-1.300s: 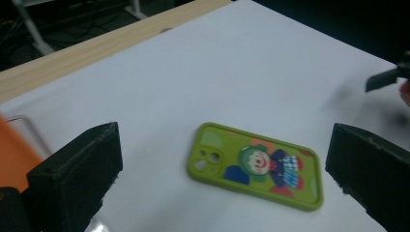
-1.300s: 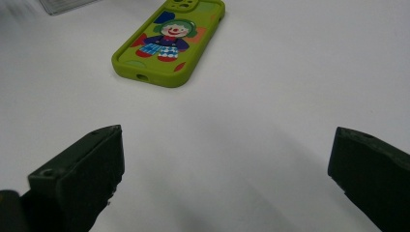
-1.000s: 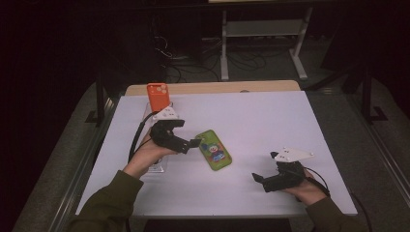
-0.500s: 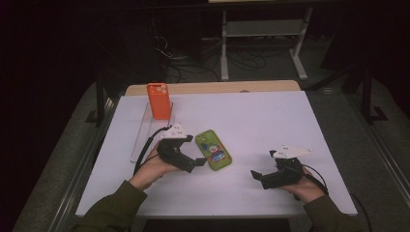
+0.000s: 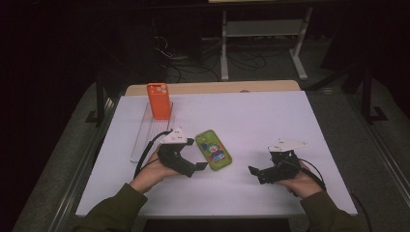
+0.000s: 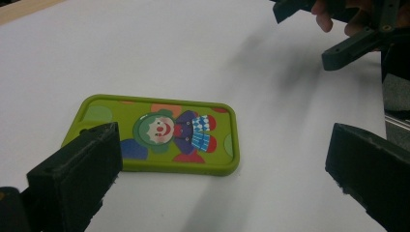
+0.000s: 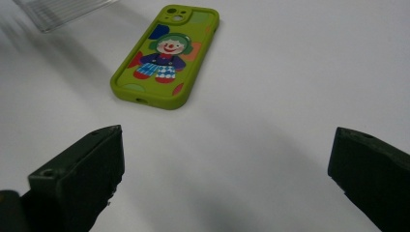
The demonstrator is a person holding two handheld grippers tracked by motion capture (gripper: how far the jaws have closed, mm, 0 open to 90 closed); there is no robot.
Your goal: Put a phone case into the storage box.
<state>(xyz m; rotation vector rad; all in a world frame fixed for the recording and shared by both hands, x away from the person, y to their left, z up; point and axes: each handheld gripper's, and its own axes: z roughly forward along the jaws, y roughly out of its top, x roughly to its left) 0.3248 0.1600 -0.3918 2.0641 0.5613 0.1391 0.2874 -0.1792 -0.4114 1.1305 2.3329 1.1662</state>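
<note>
Nearest you, your left gripper (image 5: 200,166) had drawn back toward your side of the table over the last second: a moment earlier it sat up beside the upper end of the green clown phone case (image 5: 213,150), and now it lay just off the case's lower left corner, jaws spread wide and holding nothing. In the left gripper view the case (image 6: 159,134) lay flat on the white table (image 6: 203,53), picture side up, between the two jaws in the frame but beyond their tips, so you were lined up on it rather than closed around it. I would judge that as a fresh approach to a pick, not a grasp yet made. Your right gripper (image 5: 252,170) had barely moved; it rested well apart to the right, its jaws also released and empty, aimed at the case (image 7: 166,58) across bare table. Farther off, the orange phone case (image 5: 159,101) stood upright at the far end of the clear tray (image 5: 139,140), unchanged. Whether the left jaw actually touched the green case's edge was hard to tell, since the jaw covered that corner. The tray showed as a blurred sliver in the right gripper view, and the room behind the table was too dark to read.
</note>
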